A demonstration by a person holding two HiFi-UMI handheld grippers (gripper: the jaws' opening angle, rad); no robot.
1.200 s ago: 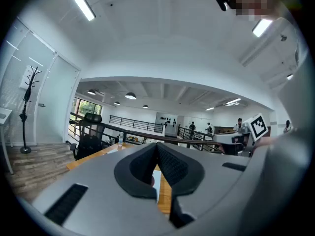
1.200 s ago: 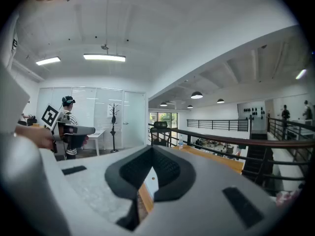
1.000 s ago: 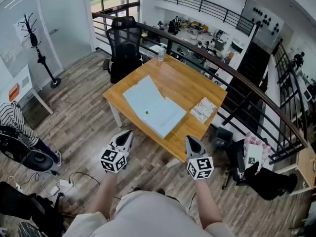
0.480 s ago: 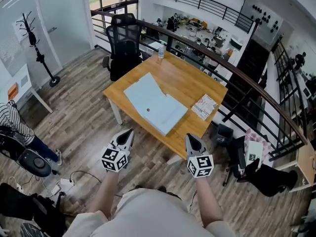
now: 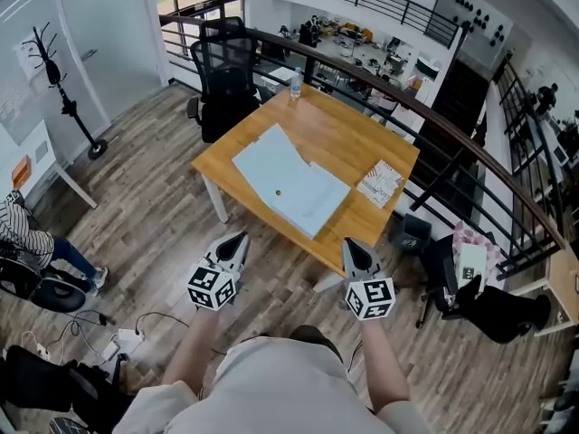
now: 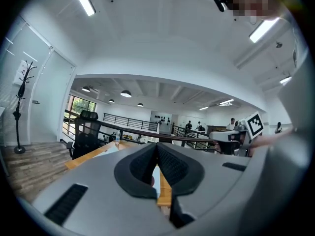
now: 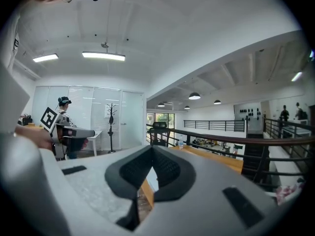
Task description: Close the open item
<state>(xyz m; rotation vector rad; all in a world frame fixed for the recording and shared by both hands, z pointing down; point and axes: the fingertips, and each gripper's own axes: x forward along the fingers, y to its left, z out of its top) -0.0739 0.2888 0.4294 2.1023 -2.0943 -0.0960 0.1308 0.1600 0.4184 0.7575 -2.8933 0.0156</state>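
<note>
A large pale blue folder (image 5: 271, 165) lies open and flat on the wooden table (image 5: 348, 147), ahead of me in the head view. My left gripper (image 5: 239, 240) and right gripper (image 5: 351, 245) hang side by side over the floor, short of the table's near edge and clear of the folder. Both point level toward the table. The left gripper (image 6: 157, 145) has its jaws shut with nothing between them. The right gripper (image 7: 151, 148) is also shut and empty. The table's edge (image 6: 93, 153) shows beyond the left jaws.
A patterned booklet (image 5: 379, 183) lies on the table's right side and a water bottle (image 5: 296, 83) stands at its far corner. A black office chair (image 5: 223, 80) sits at the far left. A dark railing (image 5: 452, 143) runs behind the table. Cables (image 5: 136, 333) lie on the floor at left.
I have come a little closer to the table. Both grippers have stayed shut and side by side. The seated person at the left has slid further down in the picture.
</note>
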